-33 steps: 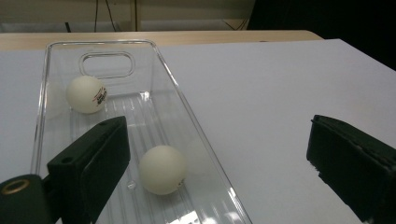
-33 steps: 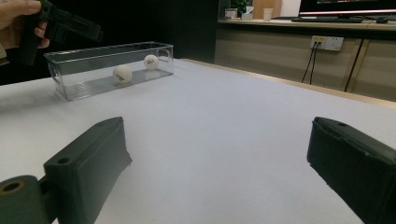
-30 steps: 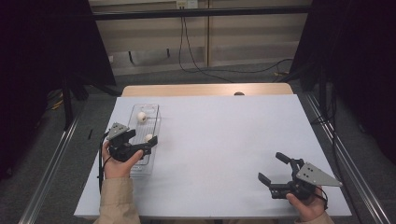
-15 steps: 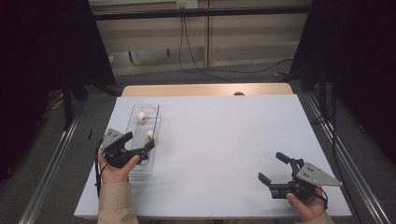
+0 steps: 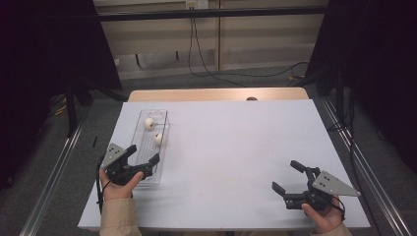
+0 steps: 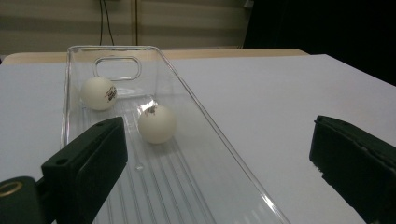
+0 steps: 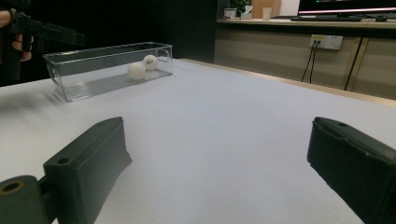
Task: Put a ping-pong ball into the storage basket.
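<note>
1. Where the white counter (image 5: 226,162) meets its left edge, the left gripper (image 5: 142,155) hovers over the near end of a long, clear plastic tray (image 5: 142,169); its black fingers (image 6: 88,158) stand wide apart and hold nothing.
2. Seen from the left gripper view, one finger hangs above the tray's ribbed floor and the other hangs outside its right wall, over bare counter.
3. That tray (image 6: 196,135) is a narrow, see-through rectangular box with straight walls, a ridged bottom and an oval handle slot in its far end wall.
4. Two small, smooth white balls lie in the tray's far half: the far ball (image 6: 98,93), bearing a dark printed mark, sits near the end wall, and the near ball (image 6: 157,124) rests a little closer, toward the right wall.
5. Both balls are well apart from the left gripper's fingers.
6. Across the matte, plain counter, the right gripper (image 5: 290,178) sits low near the front right corner, well apart from the tray (image 7: 107,70).
7. Its blocky black fingers (image 7: 88,168) are spread wide, empty, with bare counter between them.
</note>
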